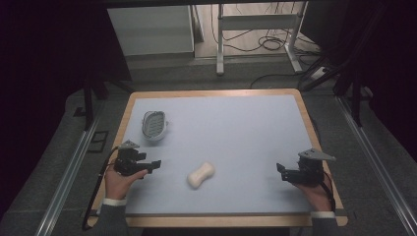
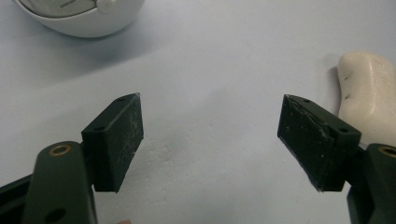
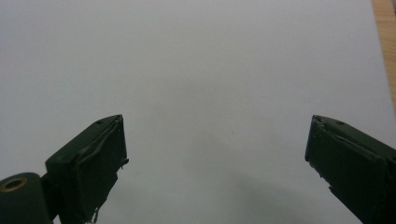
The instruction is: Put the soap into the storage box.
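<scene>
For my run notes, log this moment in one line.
left gripper: open, empty | right gripper: open, empty | soap bar: on table, untouched | soap dish: far left

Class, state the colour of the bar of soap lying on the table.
Cream white bar of soap; clearest in the high view.

right claw (image 3: 215, 163): jaws wide apart | nothing between | over table (image 3: 210, 60)

Matt cream soap bar (image 1: 201, 174), perhaps waxy; glossy white plastic dish (image 1: 154, 125)
</scene>
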A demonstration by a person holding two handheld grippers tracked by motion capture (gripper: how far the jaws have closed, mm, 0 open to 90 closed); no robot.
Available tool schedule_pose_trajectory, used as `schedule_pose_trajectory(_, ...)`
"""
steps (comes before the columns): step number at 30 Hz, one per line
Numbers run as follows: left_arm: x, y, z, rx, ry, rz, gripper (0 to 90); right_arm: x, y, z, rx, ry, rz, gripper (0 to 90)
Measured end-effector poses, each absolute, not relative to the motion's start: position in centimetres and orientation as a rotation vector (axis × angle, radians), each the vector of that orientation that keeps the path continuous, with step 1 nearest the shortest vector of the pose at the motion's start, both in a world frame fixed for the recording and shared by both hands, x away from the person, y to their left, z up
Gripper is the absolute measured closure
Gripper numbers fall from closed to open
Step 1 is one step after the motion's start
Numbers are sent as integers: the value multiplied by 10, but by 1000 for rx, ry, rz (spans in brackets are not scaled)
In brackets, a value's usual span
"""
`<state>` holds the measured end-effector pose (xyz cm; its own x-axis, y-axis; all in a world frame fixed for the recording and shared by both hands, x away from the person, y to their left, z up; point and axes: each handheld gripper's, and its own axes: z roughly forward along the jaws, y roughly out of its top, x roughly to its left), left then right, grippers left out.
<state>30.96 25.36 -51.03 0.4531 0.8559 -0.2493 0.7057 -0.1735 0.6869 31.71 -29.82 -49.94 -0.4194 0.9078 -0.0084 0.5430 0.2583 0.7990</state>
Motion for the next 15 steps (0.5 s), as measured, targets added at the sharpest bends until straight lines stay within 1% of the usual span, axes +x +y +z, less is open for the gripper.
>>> schedule_pose_trajectory(4,308,254,-510,1955,1303,255,227,316,-299,-496,1320,2042,1035,72)
schedule_pose_trajectory(7,306,254,-508,1949,1302,237,250,314,-301,-494,1347,2003,1022,74)
schedule_pose_trajectory(15,306,257,-506,1944,1309,242,257,314,-304,-495,1352,1998,1019,82)
